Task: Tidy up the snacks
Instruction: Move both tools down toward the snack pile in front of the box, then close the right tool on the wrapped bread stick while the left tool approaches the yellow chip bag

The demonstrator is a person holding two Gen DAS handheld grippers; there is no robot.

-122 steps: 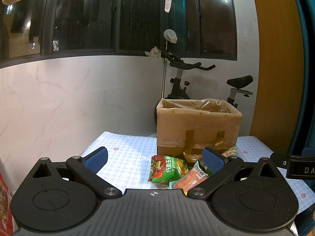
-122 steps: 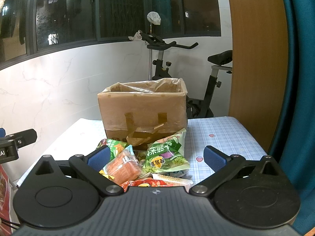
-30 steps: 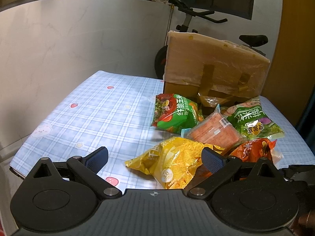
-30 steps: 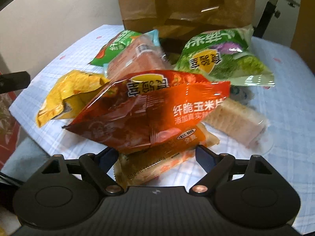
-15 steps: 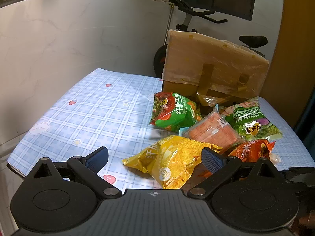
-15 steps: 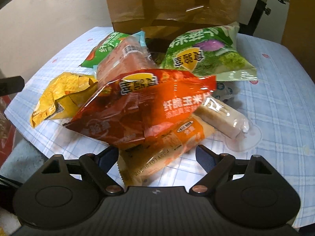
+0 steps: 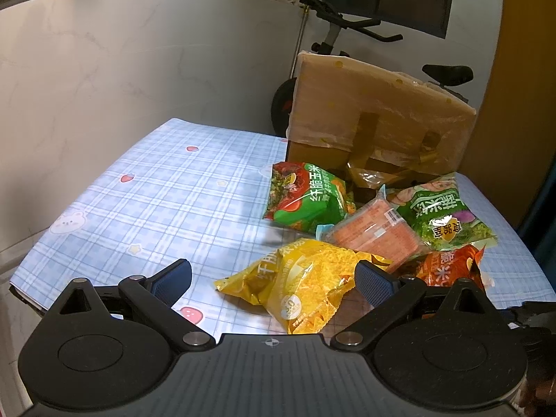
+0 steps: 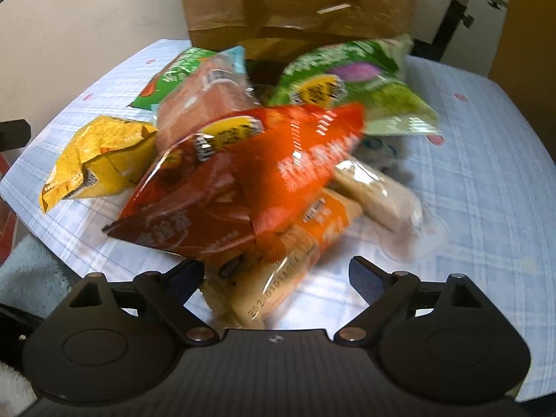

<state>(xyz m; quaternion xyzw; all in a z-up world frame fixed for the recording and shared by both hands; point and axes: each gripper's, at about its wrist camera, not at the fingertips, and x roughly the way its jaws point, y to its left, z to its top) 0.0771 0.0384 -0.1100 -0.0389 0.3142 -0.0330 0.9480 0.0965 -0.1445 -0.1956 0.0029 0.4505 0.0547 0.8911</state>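
A pile of snack bags lies on the blue checked tablecloth [image 7: 166, 187] in front of a cardboard box [image 7: 375, 121]. The pile holds a yellow bag [image 7: 305, 288], a green and red bag [image 7: 305, 194], a pink pack [image 7: 371, 232], a green bag [image 7: 441, 212] and an orange bag [image 8: 250, 180]. My left gripper [image 7: 272, 274] is open, with the yellow bag lying between its fingers. My right gripper [image 8: 274, 274] is open at the near side of the pile, with a tan wrapped pack [image 8: 288, 264] between its fingers, under the orange bag. A clear pack of pale biscuits [image 8: 378, 191] lies to the right.
An exercise bike [image 7: 333, 27] stands behind the box by the white wall. A wooden panel [image 7: 514, 87] rises at the right. The table's near left edge [image 7: 24, 295] drops off close to my left gripper. A pale fluffy cloth [image 8: 31, 274] lies below the table's edge.
My right gripper has pushed in closer to the pile, and the tan pack now sits deeper between its fingers. My left gripper has barely moved.
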